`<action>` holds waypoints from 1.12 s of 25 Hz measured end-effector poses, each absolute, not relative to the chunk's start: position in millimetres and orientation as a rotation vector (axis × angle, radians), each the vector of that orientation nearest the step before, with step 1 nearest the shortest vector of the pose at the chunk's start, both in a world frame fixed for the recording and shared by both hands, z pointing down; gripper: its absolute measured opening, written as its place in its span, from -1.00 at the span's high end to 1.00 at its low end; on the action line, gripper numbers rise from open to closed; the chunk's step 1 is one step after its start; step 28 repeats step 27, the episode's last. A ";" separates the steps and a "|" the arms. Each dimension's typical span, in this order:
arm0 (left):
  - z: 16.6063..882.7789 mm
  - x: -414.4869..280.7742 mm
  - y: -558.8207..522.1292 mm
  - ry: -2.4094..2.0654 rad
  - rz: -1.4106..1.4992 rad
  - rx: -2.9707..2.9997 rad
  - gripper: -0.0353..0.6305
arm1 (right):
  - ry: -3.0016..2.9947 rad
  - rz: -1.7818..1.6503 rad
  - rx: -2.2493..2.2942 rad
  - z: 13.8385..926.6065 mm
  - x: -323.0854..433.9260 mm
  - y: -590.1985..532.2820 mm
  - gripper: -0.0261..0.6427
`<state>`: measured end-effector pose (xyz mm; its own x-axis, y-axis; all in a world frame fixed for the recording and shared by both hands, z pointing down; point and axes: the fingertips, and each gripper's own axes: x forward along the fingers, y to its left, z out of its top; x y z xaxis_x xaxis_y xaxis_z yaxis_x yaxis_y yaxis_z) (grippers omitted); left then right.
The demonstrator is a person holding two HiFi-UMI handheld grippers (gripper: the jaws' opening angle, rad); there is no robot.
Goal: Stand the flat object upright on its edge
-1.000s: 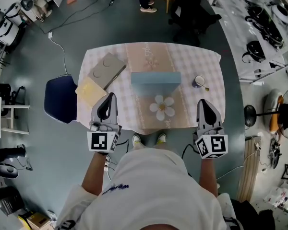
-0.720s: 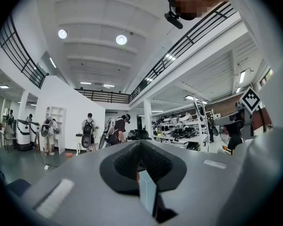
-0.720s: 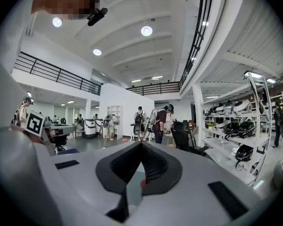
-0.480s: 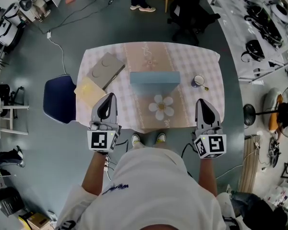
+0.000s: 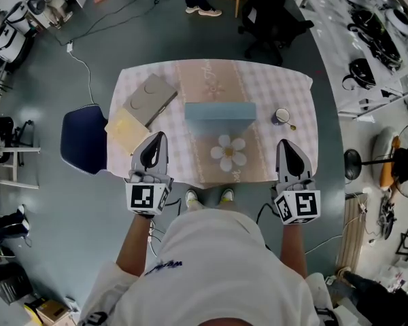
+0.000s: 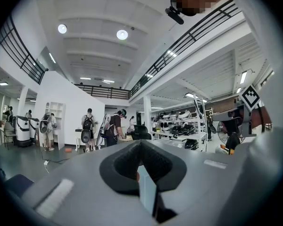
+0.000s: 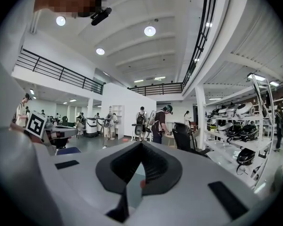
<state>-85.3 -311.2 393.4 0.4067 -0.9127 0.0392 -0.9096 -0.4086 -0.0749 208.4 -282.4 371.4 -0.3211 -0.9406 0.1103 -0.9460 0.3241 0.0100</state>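
Observation:
A flat blue-grey box (image 5: pixel 219 111) is at the middle of the checked table (image 5: pixel 285 87). It appears to stand on its long edge, with its near face turned toward me. My left gripper (image 5: pixel 154 137) hovers at the table's near left edge, shut, with nothing between its fingers. My right gripper (image 5: pixel 287 144) hangs at the near right edge, also shut and holding nothing. Both are well short of the box. The left gripper view has the left gripper (image 6: pixel 140 142) pointing level into the hall, and the right gripper view has the right gripper (image 7: pixel 141 143) doing the same; neither shows the table.
A grey box (image 5: pixel 151 98) and a yellow pad (image 5: pixel 128 129) lie at the table's left. A small cup (image 5: pixel 281 116) stands at the right. A flower print (image 5: pixel 229 150) marks the runner. A blue chair (image 5: pixel 86 139) stands left of the table, with people beyond.

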 end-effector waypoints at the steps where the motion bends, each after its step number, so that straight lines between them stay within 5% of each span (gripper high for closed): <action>1: 394.2 -85.0 -311.8 1.686 -0.116 -2.601 0.89 | -2.478 0.084 1.767 371.9 208.1 -283.2 0.91; 28: 409.6 -74.4 -334.8 1.694 -0.166 -2.633 0.89 | -2.497 0.121 1.733 381.6 210.9 -311.2 0.91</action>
